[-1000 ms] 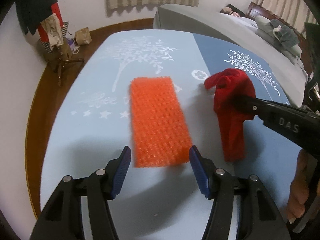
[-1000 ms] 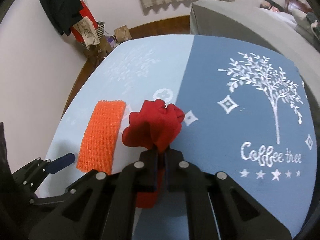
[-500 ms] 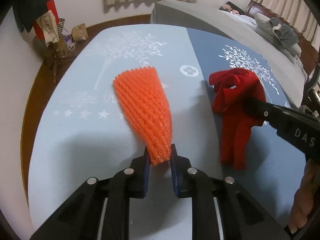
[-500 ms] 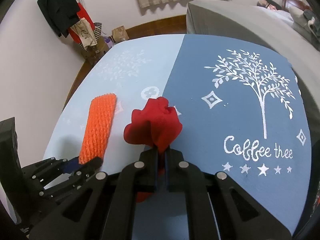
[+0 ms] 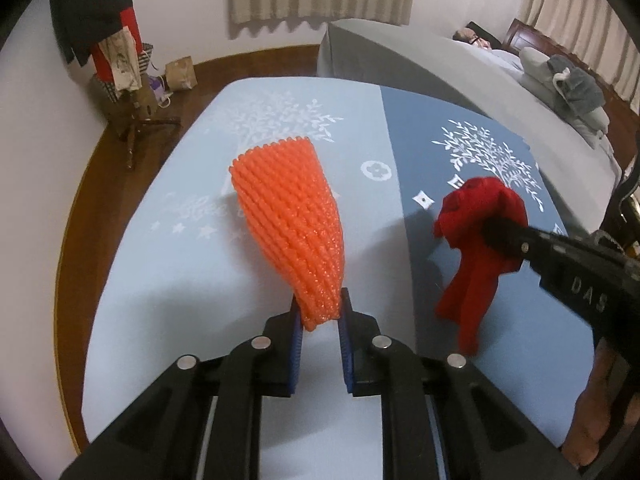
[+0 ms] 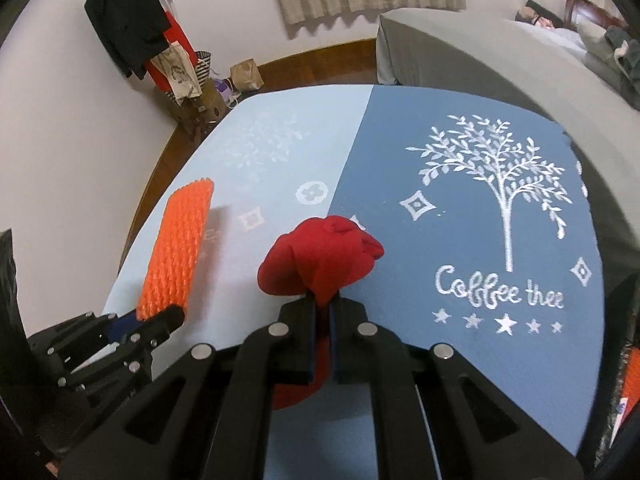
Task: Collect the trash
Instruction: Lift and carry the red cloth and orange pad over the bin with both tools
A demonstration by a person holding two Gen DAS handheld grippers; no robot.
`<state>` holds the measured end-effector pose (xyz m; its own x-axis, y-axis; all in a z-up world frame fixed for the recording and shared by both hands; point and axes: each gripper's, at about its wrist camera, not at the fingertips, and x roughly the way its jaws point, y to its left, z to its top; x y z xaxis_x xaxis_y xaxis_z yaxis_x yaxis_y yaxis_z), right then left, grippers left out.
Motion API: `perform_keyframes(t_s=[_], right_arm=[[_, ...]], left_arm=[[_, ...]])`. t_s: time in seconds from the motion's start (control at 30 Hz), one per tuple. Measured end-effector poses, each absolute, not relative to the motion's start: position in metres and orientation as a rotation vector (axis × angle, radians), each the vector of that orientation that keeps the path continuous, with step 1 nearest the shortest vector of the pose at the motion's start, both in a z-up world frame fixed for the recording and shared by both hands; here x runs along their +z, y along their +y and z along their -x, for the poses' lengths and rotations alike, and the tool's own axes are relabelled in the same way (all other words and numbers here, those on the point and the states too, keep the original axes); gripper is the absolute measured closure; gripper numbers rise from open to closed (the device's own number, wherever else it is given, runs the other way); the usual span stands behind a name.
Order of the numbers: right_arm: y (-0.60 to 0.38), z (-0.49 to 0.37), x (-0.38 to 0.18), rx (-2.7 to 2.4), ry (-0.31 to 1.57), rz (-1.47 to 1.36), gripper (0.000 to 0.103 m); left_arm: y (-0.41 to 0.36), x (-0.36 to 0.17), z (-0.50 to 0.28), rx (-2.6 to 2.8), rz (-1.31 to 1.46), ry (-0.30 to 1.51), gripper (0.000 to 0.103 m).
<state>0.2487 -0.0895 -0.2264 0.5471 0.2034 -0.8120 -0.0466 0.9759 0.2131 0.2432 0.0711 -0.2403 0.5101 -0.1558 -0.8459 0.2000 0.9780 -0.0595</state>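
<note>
Orange foam net [image 5: 289, 222] pinched in left gripper [image 5: 320, 322], red cloth [image 6: 320, 258] clamped in right gripper [image 6: 323, 312]

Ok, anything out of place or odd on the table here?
Nothing spilled or damaged. The orange foam net is pinched at one end in the left tongs, and the crumpled red cloth is clamped in the right tongs, its tail dangling.

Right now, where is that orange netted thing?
The orange foam net is pinched at its near end by the left gripper, left of the red cloth, over the light-blue tablecloth.
</note>
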Motion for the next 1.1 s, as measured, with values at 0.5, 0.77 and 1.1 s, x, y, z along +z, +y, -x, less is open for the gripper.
perform_keyframes(t_s=[0.5,0.77,1.1], right_arm=[[-0.131,-0.191,-0.174,0.104,0.923,-0.153,0.099],[-0.162,-0.156,-0.151,0.063,0.901,-0.152,0.099],[-0.2,-0.111,-0.131,0.024,0.871,-0.143,0.099]], left_arm=[[0.034,-0.191,-0.191,-0.211,-0.032,0.98,0.087],[0.003,-0.17,-0.168,-0.246,-0.054,0.963,0.087],[-0.04,-0.156,-0.141,-0.295,-0.094,0.953,0.087]])
